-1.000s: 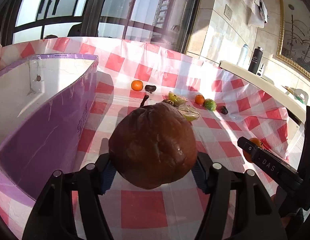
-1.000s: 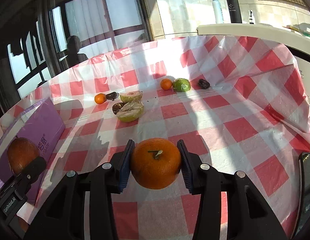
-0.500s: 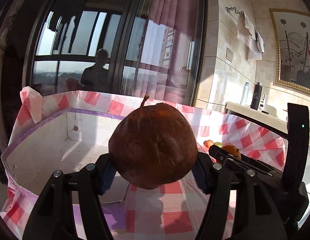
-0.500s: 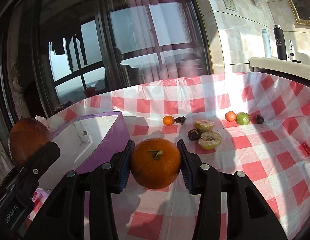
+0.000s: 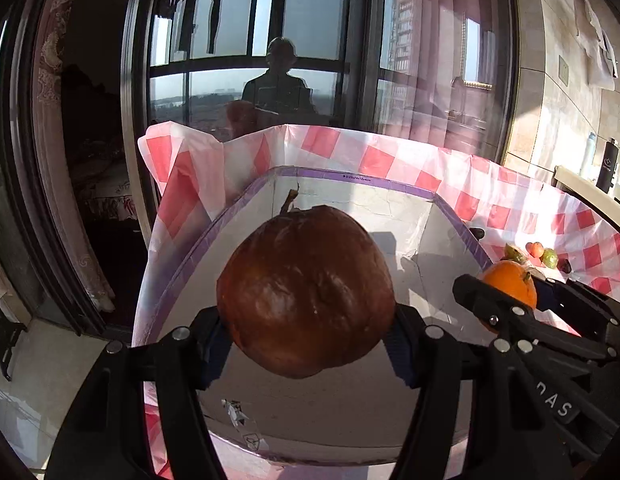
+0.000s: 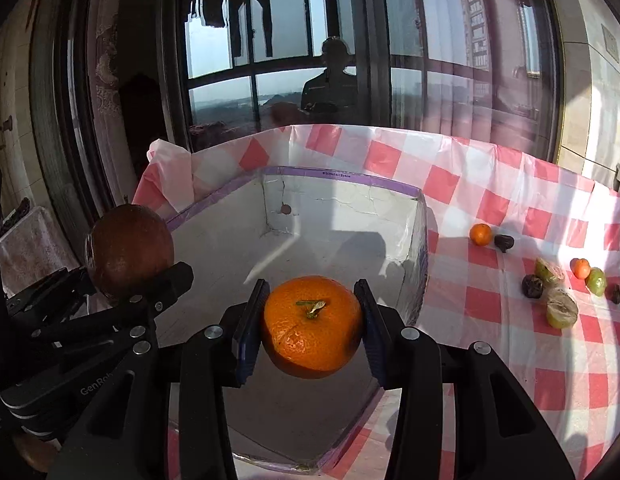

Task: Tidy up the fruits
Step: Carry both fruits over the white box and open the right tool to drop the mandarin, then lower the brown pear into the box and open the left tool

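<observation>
At frame left, the left gripper has its jaws clamped on a brown fruit over the open box; centre-frame, the right gripper pinches an orange above it. Likely next: lower, release both.

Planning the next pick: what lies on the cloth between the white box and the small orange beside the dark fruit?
Nothing: in the right wrist view, only bare checked tablecloth lies between the box and the small orange; the dark fruit sits beyond it.
</observation>
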Action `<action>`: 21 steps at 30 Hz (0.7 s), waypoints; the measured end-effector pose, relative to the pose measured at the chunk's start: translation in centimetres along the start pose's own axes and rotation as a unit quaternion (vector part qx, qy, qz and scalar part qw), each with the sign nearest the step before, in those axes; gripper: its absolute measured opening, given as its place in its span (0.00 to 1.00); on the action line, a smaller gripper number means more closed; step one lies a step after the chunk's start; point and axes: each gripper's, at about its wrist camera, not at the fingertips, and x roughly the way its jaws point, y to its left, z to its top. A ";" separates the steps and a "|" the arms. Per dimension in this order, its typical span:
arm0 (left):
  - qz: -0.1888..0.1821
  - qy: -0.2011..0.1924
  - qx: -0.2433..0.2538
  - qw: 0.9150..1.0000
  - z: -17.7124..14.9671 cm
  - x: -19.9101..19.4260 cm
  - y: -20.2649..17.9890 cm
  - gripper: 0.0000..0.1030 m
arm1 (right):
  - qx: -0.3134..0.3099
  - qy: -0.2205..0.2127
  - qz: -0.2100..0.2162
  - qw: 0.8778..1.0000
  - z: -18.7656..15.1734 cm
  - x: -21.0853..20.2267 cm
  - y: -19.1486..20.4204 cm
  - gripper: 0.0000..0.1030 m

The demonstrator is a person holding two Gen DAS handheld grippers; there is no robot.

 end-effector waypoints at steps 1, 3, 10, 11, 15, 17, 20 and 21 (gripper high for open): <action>0.005 0.016 0.008 1.000 0.1 0.7 0.3 0.63 | -0.007 0.024 -0.002 1.000 0.2 1.1 0.2 0.43; 0.004 0.061 0.023 0.998 0.4 2.4 0.5 0.63 | -0.013 0.085 0.000 0.996 0.3 3.3 0.1 0.43; -0.013 0.194 0.091 0.977 -0.9 7.3 0.1 0.63 | -0.139 0.222 -0.034 0.965 -0.4 7.1 2.5 0.43; -0.021 0.207 0.094 0.974 -1.0 7.5 0.2 0.63 | -0.154 0.235 -0.039 0.959 -0.5 7.4 2.8 0.43; -0.043 0.241 0.111 0.963 -1.4 8.1 -0.1 0.63 | -0.190 0.268 -0.044 0.944 -0.9 8.2 3.2 0.45; -0.052 0.246 0.112 0.961 -1.5 8.3 0.0 0.63 | -0.193 0.268 -0.054 0.943 -1.0 8.5 3.0 0.47; -0.052 0.250 0.110 0.961 -1.5 8.3 0.1 0.63 | -0.193 0.263 -0.063 0.943 -1.3 8.9 2.9 0.52; -0.051 0.249 0.110 0.961 -1.5 8.2 0.1 0.63 | -0.193 0.260 -0.064 0.944 -1.3 8.9 2.9 0.52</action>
